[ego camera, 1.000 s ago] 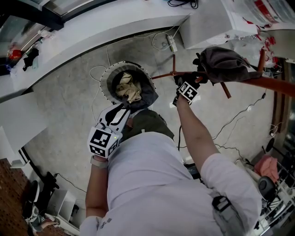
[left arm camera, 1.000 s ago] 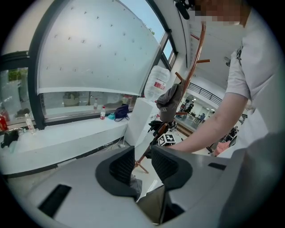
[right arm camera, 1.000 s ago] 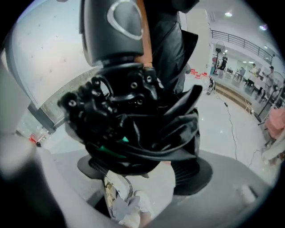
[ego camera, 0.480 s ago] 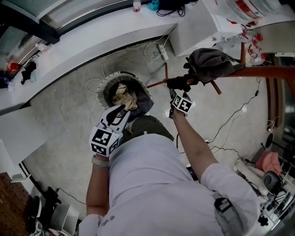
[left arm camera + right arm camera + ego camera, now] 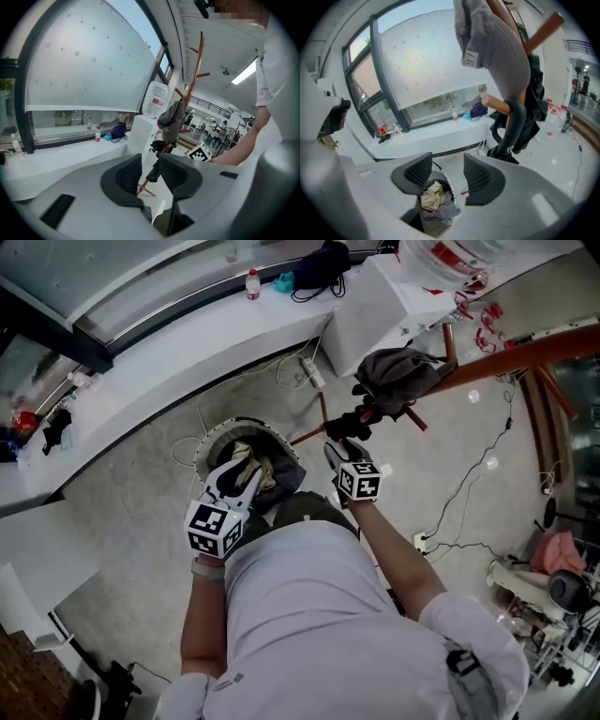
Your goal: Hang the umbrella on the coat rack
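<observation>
The black folded umbrella (image 5: 349, 422) hangs by its curved handle (image 5: 513, 121) from a peg of the orange-brown coat rack (image 5: 525, 348). A grey garment (image 5: 398, 371) is draped on the rack just above it. My right gripper (image 5: 336, 452) is a little below and apart from the umbrella; its jaws are closing with nothing between them (image 5: 447, 171). My left gripper (image 5: 244, 474) hovers over the laundry basket (image 5: 208, 442), its jaws a narrow gap apart and empty (image 5: 151, 171). Through that gap the umbrella (image 5: 153, 172) shows in the distance.
The round basket holds crumpled clothes (image 5: 433, 197) and stands on the grey floor. A white curved counter (image 5: 141, 371) with a bottle (image 5: 251, 282) and a dark bag (image 5: 314, 263) runs behind. Cables and a power strip (image 5: 312, 373) lie on the floor near the rack's foot.
My right gripper has let go of the umbrella, drawn back from the peg toward my body, and its jaws have narrowed. The umbrella stays hanging. The left gripper has barely shifted.
</observation>
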A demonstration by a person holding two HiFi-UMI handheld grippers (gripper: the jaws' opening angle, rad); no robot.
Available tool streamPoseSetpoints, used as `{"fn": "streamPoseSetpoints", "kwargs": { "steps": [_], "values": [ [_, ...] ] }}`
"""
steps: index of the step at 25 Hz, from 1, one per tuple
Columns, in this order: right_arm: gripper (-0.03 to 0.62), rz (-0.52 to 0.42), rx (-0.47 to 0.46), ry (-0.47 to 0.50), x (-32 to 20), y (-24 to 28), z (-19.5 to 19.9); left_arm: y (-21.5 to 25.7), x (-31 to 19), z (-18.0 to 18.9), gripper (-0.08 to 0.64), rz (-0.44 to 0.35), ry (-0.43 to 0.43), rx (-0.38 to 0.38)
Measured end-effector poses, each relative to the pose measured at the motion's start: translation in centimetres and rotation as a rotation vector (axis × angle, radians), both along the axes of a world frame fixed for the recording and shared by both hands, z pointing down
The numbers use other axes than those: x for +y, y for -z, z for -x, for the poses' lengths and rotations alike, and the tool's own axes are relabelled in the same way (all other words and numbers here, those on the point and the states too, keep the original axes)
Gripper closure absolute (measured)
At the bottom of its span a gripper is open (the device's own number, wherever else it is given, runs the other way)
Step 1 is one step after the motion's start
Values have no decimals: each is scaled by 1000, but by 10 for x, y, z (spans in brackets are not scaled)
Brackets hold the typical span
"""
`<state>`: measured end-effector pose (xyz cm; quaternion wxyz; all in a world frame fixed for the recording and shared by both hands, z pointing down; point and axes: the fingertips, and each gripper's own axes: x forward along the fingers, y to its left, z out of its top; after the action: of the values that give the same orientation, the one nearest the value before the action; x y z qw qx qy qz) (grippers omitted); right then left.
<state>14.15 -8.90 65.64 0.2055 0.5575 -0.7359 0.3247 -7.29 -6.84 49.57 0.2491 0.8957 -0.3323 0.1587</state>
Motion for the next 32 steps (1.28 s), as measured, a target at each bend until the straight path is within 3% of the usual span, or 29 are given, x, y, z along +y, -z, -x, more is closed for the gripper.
{"fn": "streamPoseSetpoints", "kwargs": {
  "steps": [4, 14, 24, 32],
  "values": [
    [444, -108, -25, 65, -6, 56, 16, 17, -8, -1, 449, -36, -7, 16],
    [505, -349, -160, 225, -4, 204, 62, 73, -24, -1, 449, -151, -3, 70],
    [511, -554, -167, 333, 4, 318, 84, 139, -30, -3, 449, -283, -21, 114],
    [511, -629, -163, 373, 7, 356, 93, 170, -33, 0, 449, -337, -16, 142]
  ]
}}
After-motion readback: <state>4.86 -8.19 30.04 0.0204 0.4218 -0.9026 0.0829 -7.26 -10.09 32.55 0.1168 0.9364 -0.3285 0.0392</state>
